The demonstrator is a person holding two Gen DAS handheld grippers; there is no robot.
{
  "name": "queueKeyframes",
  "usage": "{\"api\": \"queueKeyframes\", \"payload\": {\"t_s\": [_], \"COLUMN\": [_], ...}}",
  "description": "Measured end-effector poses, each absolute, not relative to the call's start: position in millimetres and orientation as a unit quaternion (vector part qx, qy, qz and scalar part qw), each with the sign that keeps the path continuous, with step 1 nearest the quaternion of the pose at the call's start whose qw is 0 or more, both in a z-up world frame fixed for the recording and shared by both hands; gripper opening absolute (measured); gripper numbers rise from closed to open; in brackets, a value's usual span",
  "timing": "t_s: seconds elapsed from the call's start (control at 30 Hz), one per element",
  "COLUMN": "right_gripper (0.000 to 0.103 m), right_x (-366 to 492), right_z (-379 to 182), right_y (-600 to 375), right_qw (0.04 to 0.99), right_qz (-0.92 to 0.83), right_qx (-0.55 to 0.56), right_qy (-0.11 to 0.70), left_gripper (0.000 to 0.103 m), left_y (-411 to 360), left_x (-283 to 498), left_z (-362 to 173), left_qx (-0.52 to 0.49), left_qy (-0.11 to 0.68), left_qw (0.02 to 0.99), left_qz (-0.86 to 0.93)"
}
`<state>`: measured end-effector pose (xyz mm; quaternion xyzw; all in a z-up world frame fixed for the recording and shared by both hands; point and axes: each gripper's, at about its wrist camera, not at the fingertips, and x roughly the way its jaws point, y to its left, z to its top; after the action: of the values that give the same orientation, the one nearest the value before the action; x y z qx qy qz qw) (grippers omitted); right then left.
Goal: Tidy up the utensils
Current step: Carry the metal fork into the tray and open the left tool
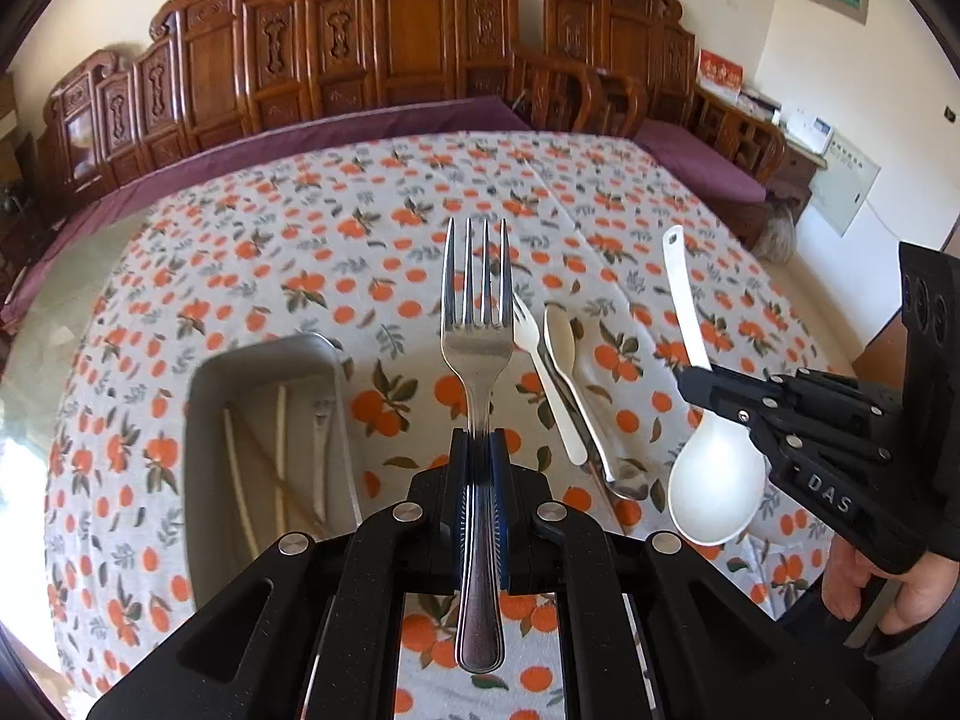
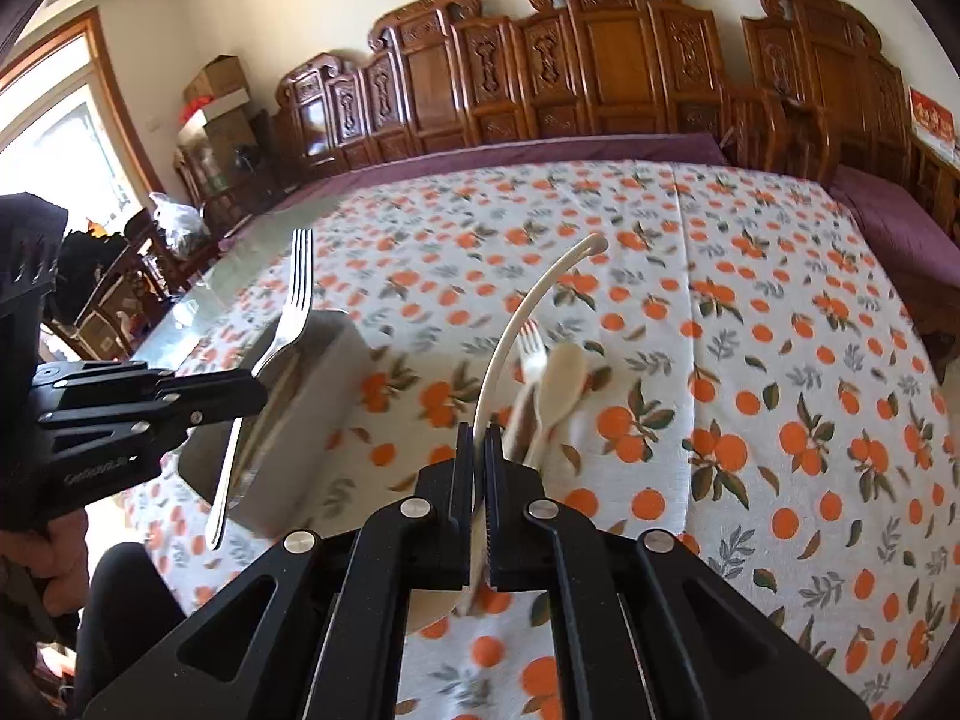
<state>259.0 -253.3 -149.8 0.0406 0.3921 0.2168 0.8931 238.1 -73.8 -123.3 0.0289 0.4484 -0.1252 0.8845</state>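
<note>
your left gripper (image 1: 478,438) is pinching a metal fork (image 1: 477,354) by its neck, tines pointing away from you, above the orange-print tablecloth (image 1: 270,228) and just right of the metal tray (image 1: 264,450) with chopsticks (image 1: 281,438) in it. your right gripper (image 2: 478,438) is pinched on the thin handle of a white ladle-style spoon (image 1: 714,480), held clear of the cloth. a white plastic fork (image 1: 543,372), a pale spoon (image 1: 561,342) and a metal spoon (image 1: 624,483) lie together on the cloth between the two grippers.

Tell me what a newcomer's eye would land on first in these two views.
A metal fork stands clamped in the left gripper, tines up, in mid-frame above the orange-print tablecloth. To its right, the right gripper pinches a white spoon by its handle. Below left sits a metal tray holding chopsticks; between the grippers, a few utensils lie loose on the cloth.
</note>
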Motion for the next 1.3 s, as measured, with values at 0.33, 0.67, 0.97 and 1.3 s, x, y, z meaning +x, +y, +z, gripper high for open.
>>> {"api": "queueKeyframes", "payload": {"t_s": [0.33,0.67,0.97,1.3], "right_gripper": [0.004,0.004,0.004,0.004], "right_x": [232.0,231.2,262.9,292.7], "right_z": [-93.8,-70.5,-85.6,-123.4], "right_y": [-235.2,-208.8,-178.7,-155.4], "right_qw": [0.900,0.895,0.879,0.861], "right_qz": [0.223,0.242,0.270,0.282], "right_qx": [0.018,0.010,0.004,-0.009], "right_qy": [0.374,0.374,0.392,0.422], "left_gripper": [0.006,0.006,0.006,0.006], "left_y": [-44.8,-6.6,24.9,36.0], "left_x": [216.8,222.5,256.6,285.8], "left_z": [-79.8,-79.9,-124.5,-186.8], "left_qx": [0.018,0.006,-0.006,0.008], "left_qy": [0.422,0.436,0.475,0.525], "left_qw": [0.899,0.894,0.875,0.848], "left_qz": [-0.118,-0.104,-0.091,-0.072]}}
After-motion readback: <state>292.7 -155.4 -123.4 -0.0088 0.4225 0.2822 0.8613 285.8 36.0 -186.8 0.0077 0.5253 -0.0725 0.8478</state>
